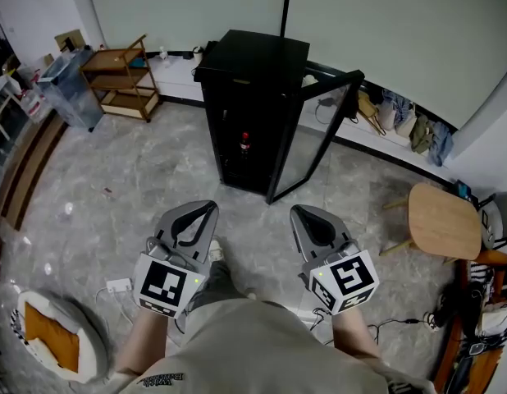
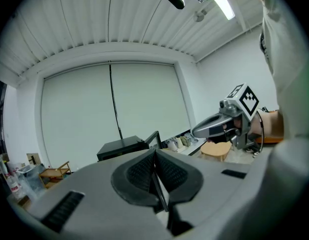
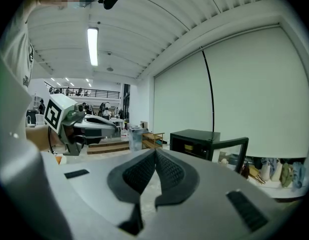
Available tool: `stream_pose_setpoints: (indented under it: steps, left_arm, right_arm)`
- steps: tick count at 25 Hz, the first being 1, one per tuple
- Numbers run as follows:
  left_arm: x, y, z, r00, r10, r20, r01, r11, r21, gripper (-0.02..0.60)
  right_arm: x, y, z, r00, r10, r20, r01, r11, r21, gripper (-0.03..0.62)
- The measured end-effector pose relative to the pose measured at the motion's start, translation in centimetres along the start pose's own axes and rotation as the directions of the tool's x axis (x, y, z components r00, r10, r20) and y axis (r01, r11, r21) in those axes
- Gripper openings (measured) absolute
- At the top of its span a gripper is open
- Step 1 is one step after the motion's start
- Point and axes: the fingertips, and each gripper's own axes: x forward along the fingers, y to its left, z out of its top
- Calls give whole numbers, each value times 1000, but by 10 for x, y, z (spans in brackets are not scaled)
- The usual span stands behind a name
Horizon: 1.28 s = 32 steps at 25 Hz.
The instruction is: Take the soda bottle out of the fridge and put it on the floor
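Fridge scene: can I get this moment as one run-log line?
fridge: door open | soda bottle: inside, upright | left gripper: shut, empty | right gripper: shut, empty

Wooden shelf cart (image 1: 122, 80) sits by the back wall, grey bin (image 1: 69, 84) just beside it. Round wooden stool (image 1: 444, 220) off to the right, shoes (image 1: 397, 113) lined up along the wall ledge, and a white cushion (image 1: 52, 335) with an orange pad bottom left.

The soda bottle (image 1: 244, 145) inside the fridge (image 1: 252, 56) is too small to read its label.
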Motion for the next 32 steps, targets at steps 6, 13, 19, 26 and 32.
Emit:
stream_pose_setpoints:
  steps: [6, 13, 19, 26, 32]
  left_arm:
    - [33, 26, -6, 1000, -12, -1, 12, 1000, -3, 8]
    - [73, 76, -14, 999, -42, -3, 42, 999, -32, 8]
    - [106, 143, -24, 998, -66, -20, 65, 997, -35, 8]
    - [144, 222, -32, 994, -106, -15, 106, 994, -15, 8]
    - [173, 275, -43, 989, -146, -24, 145, 989, -21, 8]
  right_arm:
    - [35, -16, -2, 1000, -1, -20, 2, 1000, 6, -4]
    - [101, -32, 4, 998, 2, -60, -2, 1000, 5, -3]
    - [169, -45, 22, 996, -28, -87, 28, 1000, -4, -4]
    - [246, -55, 39, 990, -77, -121, 76, 997, -12, -3]
    - [302, -76, 45, 979, -156, -129, 158, 987, 5, -3]
